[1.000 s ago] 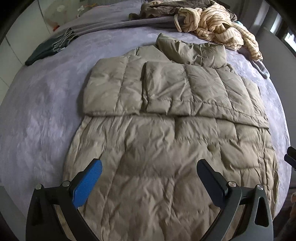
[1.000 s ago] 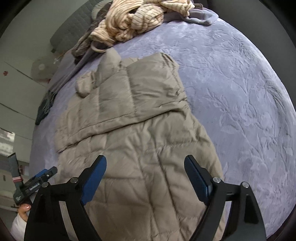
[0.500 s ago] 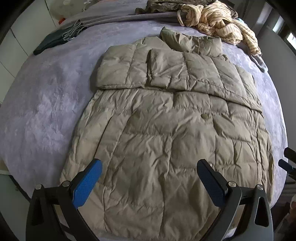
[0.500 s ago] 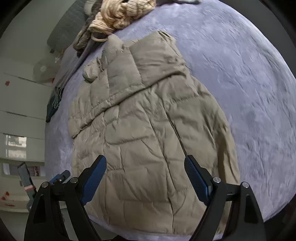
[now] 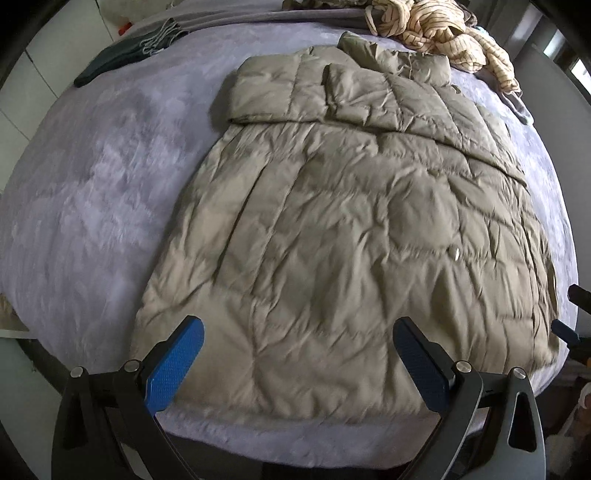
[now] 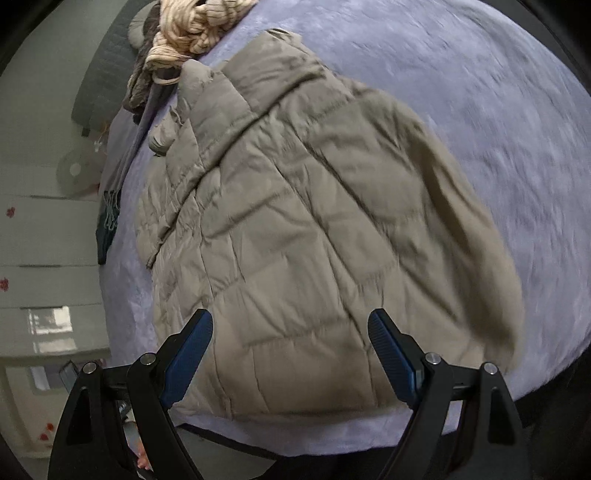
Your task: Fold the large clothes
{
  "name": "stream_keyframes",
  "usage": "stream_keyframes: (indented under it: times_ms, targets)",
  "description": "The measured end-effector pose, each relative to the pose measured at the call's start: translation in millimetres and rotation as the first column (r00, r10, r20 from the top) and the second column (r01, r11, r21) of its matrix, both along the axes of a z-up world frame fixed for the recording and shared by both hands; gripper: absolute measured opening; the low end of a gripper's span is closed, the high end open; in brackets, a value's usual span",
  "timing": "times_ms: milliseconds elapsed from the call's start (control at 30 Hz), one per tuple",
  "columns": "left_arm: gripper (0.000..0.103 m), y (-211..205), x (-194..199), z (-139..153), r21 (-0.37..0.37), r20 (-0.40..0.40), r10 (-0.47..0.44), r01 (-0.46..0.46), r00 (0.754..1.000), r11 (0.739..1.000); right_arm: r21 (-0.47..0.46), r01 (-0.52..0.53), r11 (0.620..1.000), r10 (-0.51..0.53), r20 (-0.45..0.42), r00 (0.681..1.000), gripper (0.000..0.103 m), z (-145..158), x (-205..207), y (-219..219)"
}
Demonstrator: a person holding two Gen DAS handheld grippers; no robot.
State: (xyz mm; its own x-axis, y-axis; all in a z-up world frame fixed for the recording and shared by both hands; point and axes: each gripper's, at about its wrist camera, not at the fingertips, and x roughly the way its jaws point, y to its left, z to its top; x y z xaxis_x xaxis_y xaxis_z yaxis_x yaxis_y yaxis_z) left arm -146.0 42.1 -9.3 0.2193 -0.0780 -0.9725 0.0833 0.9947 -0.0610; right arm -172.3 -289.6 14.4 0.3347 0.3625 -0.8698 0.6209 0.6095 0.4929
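A long olive-tan quilted down coat [image 5: 351,229] lies flat on a lavender bedspread [image 5: 92,192], its sleeves folded across the chest at the far end and its hem near the bed's front edge. My left gripper [image 5: 297,363] hovers above the hem with its blue pads wide apart and nothing between them. The right wrist view looks down on the same coat [image 6: 314,240], tilted, and my right gripper [image 6: 290,352] stands open over the hem, also holding nothing.
A cream striped garment [image 5: 439,33] and darker clothes are heaped at the bed's far end. A dark fringed scarf [image 5: 125,55] lies at the far left edge. White cabinets [image 6: 40,236] stand beside the bed. Part of the other gripper [image 5: 576,325] shows at the right edge.
Both grippers have drawn back toward the foot of the bed, so the coat's hem and the bed's front edge now show. The right view has rolled. Both stayed open.
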Motion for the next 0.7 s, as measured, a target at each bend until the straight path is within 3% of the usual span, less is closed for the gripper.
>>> stream_keyframes:
  times_ms: [67,333,533,700]
  targets:
    - [0.102,9,-7,0,-0.011,-0.004,0.003,-0.003,1.0,1.0,0.016,0.023,1.0,-0.023,-0.001,1.0,0.088,-1,-9,5]
    - [0.102,81,-44,-14,-0.204,-0.072,0.106,-0.119,0.992,0.972,0.025,0.078,0.997,-0.079,0.009,0.997,0.088,5,-47,13]
    - [0.102,114,-63,-56,-0.386,-0.247,0.174,-0.262,0.953,0.885,0.081,0.17,0.982,-0.169,-0.017,0.985,0.088,-9,-83,5]
    - [0.102,106,-54,-79,-0.454,-0.268,0.225,-0.329,0.937,0.828,0.172,0.265,0.949,-0.264,-0.031,0.964,0.088,-30,-98,-1]
